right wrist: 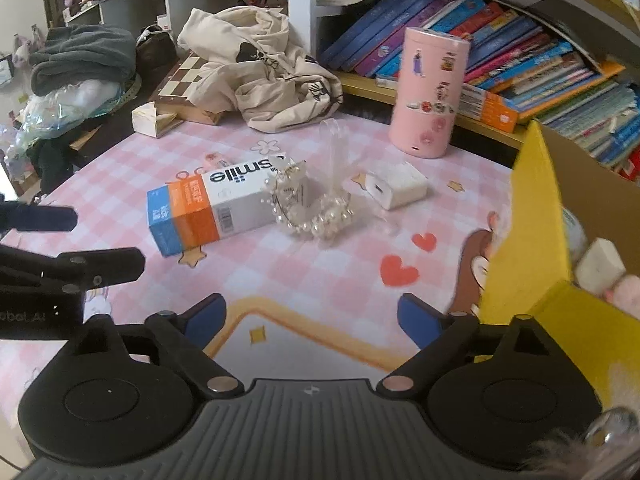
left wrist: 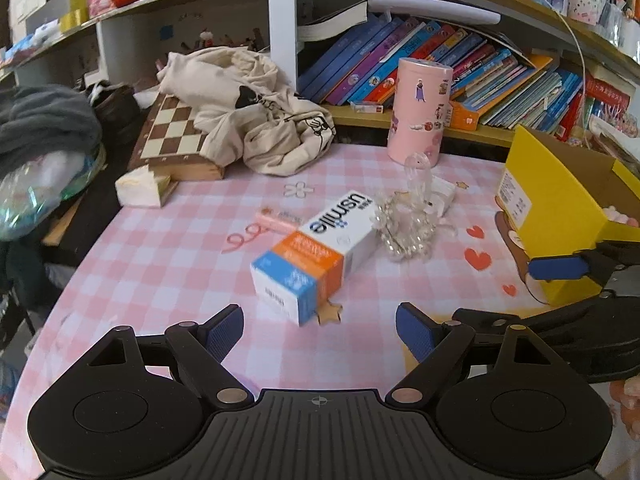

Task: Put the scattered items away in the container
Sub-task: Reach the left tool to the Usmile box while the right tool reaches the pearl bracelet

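Note:
A white, orange and blue toothpaste box (left wrist: 316,256) (right wrist: 224,210) lies mid-table, a pearl bracelet (left wrist: 404,226) (right wrist: 312,212) with clear plastic against its far end. A small pink tube (left wrist: 278,220) (right wrist: 212,159) lies behind the box, a white charger (right wrist: 396,188) to the right. The yellow cardboard box (left wrist: 560,208) (right wrist: 532,248) stands at the right with a few small items inside. My left gripper (left wrist: 320,330) hovers open just in front of the toothpaste box, nothing between its pads. My right gripper (right wrist: 312,318) is open and empty beside the yellow box.
A pink cylindrical tin (left wrist: 420,112) (right wrist: 430,92) stands at the back. A cream cloth bag (left wrist: 256,112) lies over a chessboard box (left wrist: 172,140) at the back left, a tissue pack (left wrist: 140,188) beside it. Bookshelves (left wrist: 440,64) run behind. The pink checked tablecloth (left wrist: 160,272) ends at the left.

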